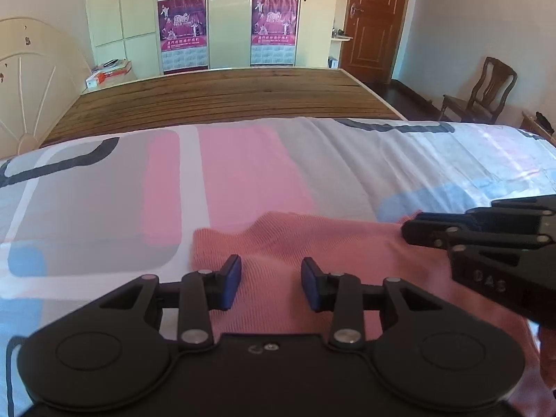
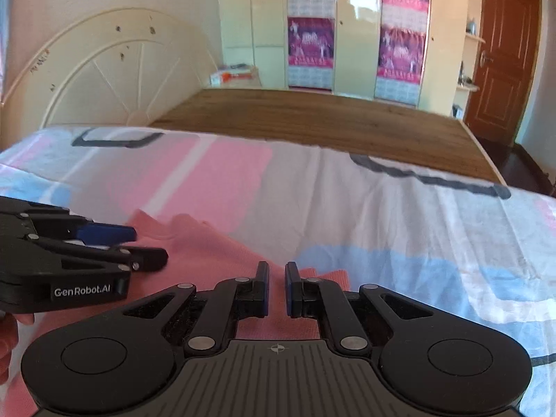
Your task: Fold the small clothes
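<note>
A pink knitted garment [image 1: 312, 239] lies flat on a patterned bedsheet [image 1: 243, 173]. My left gripper [image 1: 271, 283] hovers over the garment's near left part. It is open, its blue pads [image 1: 231, 283] stand well apart, and only cloth lying below shows between them. From the right wrist it appears side-on as the left gripper [image 2: 151, 246], above the garment [image 2: 208, 243]. My right gripper [image 2: 277, 286] is shut to a thin slit filled with pink cloth at the garment's right edge. In the left wrist view the right gripper [image 1: 408, 234] meets the garment's far right corner.
The sheet [image 2: 382, 208] covers the near half of the bed. Bare wooden slats [image 1: 226, 93] lie beyond it, with a cream headboard [image 1: 31, 87] at the left. A wooden chair [image 1: 483, 90] stands at the right wall, and a wardrobe [image 1: 229, 17] and a brown door [image 1: 371, 17] are behind.
</note>
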`<state>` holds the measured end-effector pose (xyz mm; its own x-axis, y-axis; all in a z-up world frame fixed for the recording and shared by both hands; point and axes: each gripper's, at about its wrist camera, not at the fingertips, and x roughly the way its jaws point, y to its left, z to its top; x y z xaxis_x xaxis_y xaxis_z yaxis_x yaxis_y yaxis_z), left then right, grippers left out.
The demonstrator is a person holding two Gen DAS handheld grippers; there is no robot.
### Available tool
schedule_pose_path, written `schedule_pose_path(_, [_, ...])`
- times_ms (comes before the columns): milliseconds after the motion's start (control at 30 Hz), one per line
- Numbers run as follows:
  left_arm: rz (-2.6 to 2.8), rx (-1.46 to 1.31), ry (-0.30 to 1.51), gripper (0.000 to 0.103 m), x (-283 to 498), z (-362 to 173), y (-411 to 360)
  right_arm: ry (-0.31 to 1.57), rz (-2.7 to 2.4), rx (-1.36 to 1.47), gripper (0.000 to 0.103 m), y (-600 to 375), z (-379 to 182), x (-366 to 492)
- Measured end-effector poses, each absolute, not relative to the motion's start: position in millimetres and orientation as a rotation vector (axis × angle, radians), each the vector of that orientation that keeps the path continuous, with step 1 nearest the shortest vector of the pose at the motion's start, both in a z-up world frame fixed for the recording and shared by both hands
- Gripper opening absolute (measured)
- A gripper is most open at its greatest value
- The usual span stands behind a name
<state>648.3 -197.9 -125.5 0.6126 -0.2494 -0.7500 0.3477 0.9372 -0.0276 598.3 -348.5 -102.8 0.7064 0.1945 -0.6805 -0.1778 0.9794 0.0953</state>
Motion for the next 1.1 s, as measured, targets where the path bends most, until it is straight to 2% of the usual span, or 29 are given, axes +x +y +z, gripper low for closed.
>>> schedule_pose_path(100, [-0.332, 0.146, 0.873, 0.04, 650, -136, -201, 0.847, 0.202, -0.021, 0.007, -342, -123, 602])
schedule_pose_path(433, [-0.343, 0.131, 0.815, 0.037, 600, -107, -191, 0.787, 0.204, 0.001, 0.008, -351, -89, 548])
schedule_pose_path(600, [-0.324, 0.27, 0.821, 0.039, 591, -120, -205, 0.877, 0.19, -0.04, 0.007, -348, -113, 536])
schedule_pose_path(767, [-0.342, 0.245, 0.784, 0.037, 560, -95, -199, 0.822, 0.173, 0.001, 0.008, -354, -82, 512])
schedule_pose_path(867, [-0.347, 0.239, 0.807, 0.036, 529, -99, -193, 0.81, 0.185, 0.005, 0.008, -361, -72, 483])
schedule_pose_path(933, [-0.337, 0.257, 0.809, 0.036, 509, -106, -192, 0.837, 0.207, -0.003, 0.013, -362, -74, 461])
schedule_pose_path(967, [-0.327, 0.258, 0.804, 0.036, 500, -108, -191, 0.855, 0.218, -0.012, 0.025, -363, -78, 451])
schedule_pose_path(1000, [-0.32, 0.247, 0.803, 0.036, 495, -108, -189, 0.88, 0.215, -0.041, 0.028, -363, -86, 441])
schedule_pose_path(1100, [-0.307, 0.201, 0.817, 0.036, 482, -100, -182, 0.885, 0.188, -0.099, 0.029, -363, -94, 414])
